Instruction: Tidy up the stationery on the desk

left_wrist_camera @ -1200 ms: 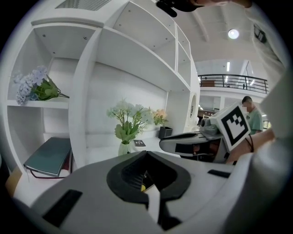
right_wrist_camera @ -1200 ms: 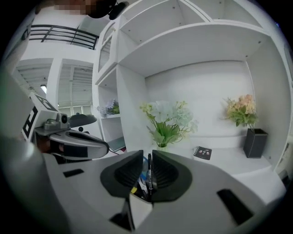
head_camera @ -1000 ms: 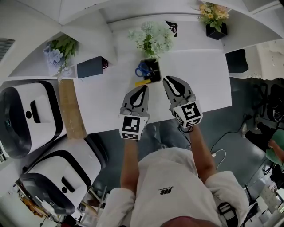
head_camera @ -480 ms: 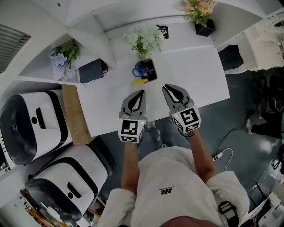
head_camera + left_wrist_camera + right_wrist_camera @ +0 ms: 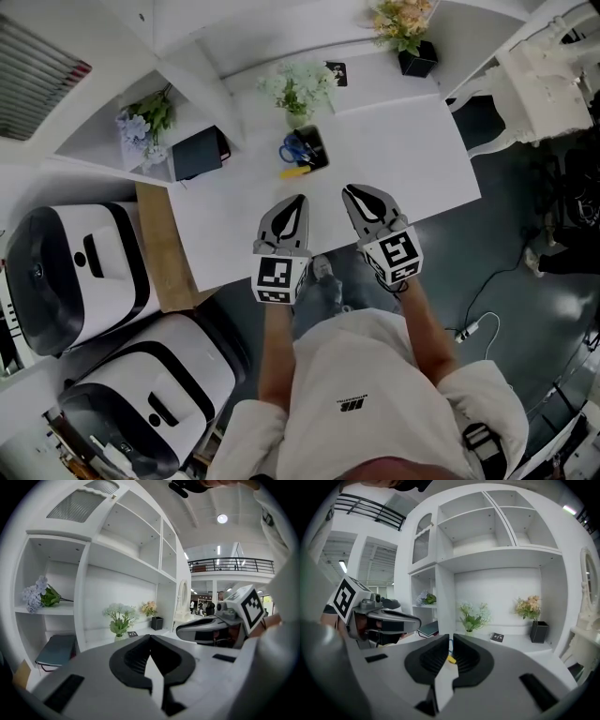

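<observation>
Nearest the camera, both grippers are held side by side above the near edge of the white desk point(image 5: 412, 159). The left gripper point(image 5: 300, 200) is seen with its jaw tips meeting and nothing between them. The right gripper point(image 5: 351, 192) has just been closing; its jaws are left a narrow slit apart, and nothing is gripped in them. Farther along the desk, well apart from both grippers, a black pen holder point(image 5: 317, 148) is found with blue scissors point(image 5: 296, 148) standing in it, and a yellow pen point(image 5: 296, 172) is laid just beside its near side. Behind the holder a vase of white flowers point(image 5: 296, 89) is set, and a dark notebook point(image 5: 197, 153) is laid in the shelf compartment to the left.
</observation>
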`<state>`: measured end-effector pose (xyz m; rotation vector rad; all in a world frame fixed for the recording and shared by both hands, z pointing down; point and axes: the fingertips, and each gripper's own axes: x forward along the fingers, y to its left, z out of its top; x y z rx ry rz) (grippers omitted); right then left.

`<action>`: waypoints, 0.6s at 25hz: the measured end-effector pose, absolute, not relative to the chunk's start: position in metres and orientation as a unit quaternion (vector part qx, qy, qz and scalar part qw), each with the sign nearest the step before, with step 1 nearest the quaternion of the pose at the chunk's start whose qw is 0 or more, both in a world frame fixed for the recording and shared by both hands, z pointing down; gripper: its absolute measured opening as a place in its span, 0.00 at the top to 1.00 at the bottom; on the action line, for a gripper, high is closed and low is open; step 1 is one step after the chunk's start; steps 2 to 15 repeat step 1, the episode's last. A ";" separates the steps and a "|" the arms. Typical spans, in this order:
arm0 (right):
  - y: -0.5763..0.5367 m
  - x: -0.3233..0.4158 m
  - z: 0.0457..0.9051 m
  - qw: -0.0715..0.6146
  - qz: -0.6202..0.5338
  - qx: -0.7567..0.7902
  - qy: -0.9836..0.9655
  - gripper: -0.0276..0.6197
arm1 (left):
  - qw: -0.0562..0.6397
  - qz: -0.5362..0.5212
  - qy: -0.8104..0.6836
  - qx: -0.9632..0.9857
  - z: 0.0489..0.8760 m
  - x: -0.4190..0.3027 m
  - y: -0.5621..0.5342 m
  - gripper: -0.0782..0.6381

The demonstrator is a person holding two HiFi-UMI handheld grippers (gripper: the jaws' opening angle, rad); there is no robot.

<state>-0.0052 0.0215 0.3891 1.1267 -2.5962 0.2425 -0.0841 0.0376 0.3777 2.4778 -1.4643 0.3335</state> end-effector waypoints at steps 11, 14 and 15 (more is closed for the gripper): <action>0.025 -0.005 0.387 0.150 0.084 0.393 -0.903 0.93 | 0.121 0.114 -0.501 0.849 0.376 -0.084 0.041 0.89; 0.025 -0.005 0.387 0.150 0.084 0.393 -0.903 0.93 | 0.121 0.114 -0.501 0.849 0.376 -0.084 0.041 0.89; 0.025 -0.005 0.387 0.150 0.084 0.393 -0.903 0.93 | 0.121 0.114 -0.501 0.849 0.376 -0.084 0.041 0.89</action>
